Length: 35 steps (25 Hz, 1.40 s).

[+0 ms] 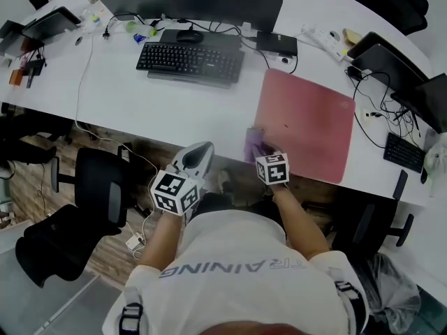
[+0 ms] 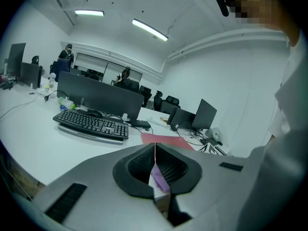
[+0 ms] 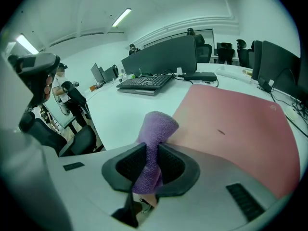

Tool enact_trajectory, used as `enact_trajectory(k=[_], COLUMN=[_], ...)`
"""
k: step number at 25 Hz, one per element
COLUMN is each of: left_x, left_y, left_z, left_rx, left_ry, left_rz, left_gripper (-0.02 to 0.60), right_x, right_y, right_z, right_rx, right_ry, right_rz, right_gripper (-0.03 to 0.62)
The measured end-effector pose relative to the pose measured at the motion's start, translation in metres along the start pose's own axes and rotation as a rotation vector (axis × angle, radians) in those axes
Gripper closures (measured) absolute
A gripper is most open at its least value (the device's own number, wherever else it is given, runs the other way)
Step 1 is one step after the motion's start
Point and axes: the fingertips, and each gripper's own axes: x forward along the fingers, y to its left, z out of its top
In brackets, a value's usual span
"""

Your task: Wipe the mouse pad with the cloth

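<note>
Open office, long white table [image 1: 174, 110] with 1 keyboard [image 1: 190, 60] and dark monitor [image 1: 195, 2] at the far side. Red mouse pad [image 1: 307, 124] lies flat to the right of the keyboard, reaching the table's near edge. Right gripper [image 1: 260, 152]: jaws clamped on a bunched purple cloth [image 3: 153, 143], held at the pad's near left corner; contact with the pad cannot be made out. Left gripper [image 1: 202, 152]: jaws pressed together, nothing between them, held at the table's near edge, left of the pad.

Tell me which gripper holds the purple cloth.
The right gripper: its jaws are clamped on the purple cloth at the red mouse pad's near corner. The left gripper is shut and held off the desk.
</note>
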Motion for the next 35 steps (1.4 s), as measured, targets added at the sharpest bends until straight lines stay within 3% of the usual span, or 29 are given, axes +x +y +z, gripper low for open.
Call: enact_trajectory(k=[17,35], left_x=[0.067,0.151], left_y=[-0.107,-0.245], left_z=[-0.007,-0.010], left_rx=[0.023,0.086], left_ry=[0.027,0.021], left_rz=[-0.027,-0.141], left_gripper=[0.549,0.549], right_x=[-0.072,-0.167], right_y=[-0.120,-0.263], right_z=[-0.060,-0.125], right_rx=[0.068,0.127], right_ry=[0.018,0.009], right_rz=[-0.049,-0.178], right_gripper=[0.505,0.505])
